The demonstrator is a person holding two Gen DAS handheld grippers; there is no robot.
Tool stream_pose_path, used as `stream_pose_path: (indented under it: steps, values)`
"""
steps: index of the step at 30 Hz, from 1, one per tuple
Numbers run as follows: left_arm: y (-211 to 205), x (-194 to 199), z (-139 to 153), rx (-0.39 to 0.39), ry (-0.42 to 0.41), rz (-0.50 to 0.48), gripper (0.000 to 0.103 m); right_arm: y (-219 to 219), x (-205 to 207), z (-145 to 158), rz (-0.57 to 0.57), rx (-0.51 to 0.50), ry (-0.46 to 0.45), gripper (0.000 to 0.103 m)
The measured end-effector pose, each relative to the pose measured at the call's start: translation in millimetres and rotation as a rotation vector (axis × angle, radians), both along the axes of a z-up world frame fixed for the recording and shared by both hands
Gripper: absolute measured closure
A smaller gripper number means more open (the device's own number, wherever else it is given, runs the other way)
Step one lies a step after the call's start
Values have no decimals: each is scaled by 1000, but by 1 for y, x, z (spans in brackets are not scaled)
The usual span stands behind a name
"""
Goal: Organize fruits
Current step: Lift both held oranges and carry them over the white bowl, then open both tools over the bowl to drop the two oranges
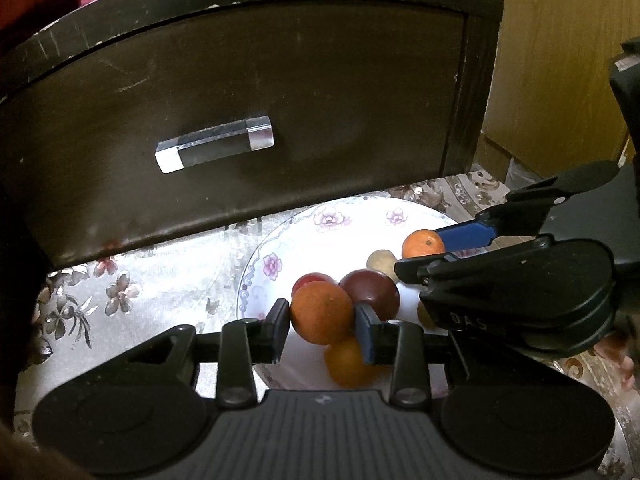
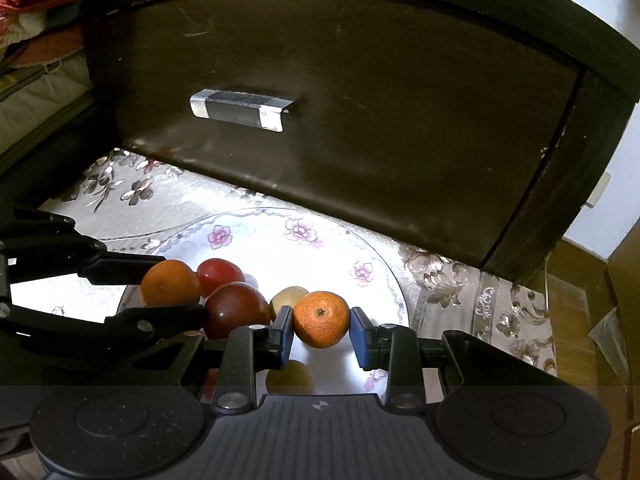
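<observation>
Black tool [image 2: 322, 330] with blue pads [image 2: 285, 336], silver screws.

Right tongs [image 1: 416, 248] body reads "DAS", partly hidden.

In the left wrist view, a yellow fruit [image 1: 347, 364] is lying half hidden beneath the held orange [image 1: 322, 312] and the left gripper [image 1: 322, 330]; the right gripper [image 1: 434, 248] is covering the plate's [image 1: 256, 272] right side; red cloth [image 1: 36, 0] is running off the top edge.
</observation>
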State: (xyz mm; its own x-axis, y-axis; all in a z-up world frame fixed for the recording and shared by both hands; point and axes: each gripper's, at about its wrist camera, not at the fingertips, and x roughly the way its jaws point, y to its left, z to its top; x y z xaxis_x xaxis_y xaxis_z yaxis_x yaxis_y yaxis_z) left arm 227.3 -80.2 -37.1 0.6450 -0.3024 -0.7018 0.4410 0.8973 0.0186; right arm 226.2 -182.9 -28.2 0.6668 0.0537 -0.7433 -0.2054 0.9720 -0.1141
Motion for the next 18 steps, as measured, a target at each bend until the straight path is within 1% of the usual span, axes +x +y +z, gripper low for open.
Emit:
stream_pose_path:
  steps: [2, 4, 18]
  values:
    - [1, 0, -1, 4, -4, 6, 57, -1, 0, 0, -5, 0, 2, 75]
    - [2, 0, -1, 1, 0, 9, 56, -1, 0, 0, -7, 0, 2, 75]
    - [1, -7, 5, 10, -8, 16, 56, -3, -4, 7, -13, 0, -20, 72]
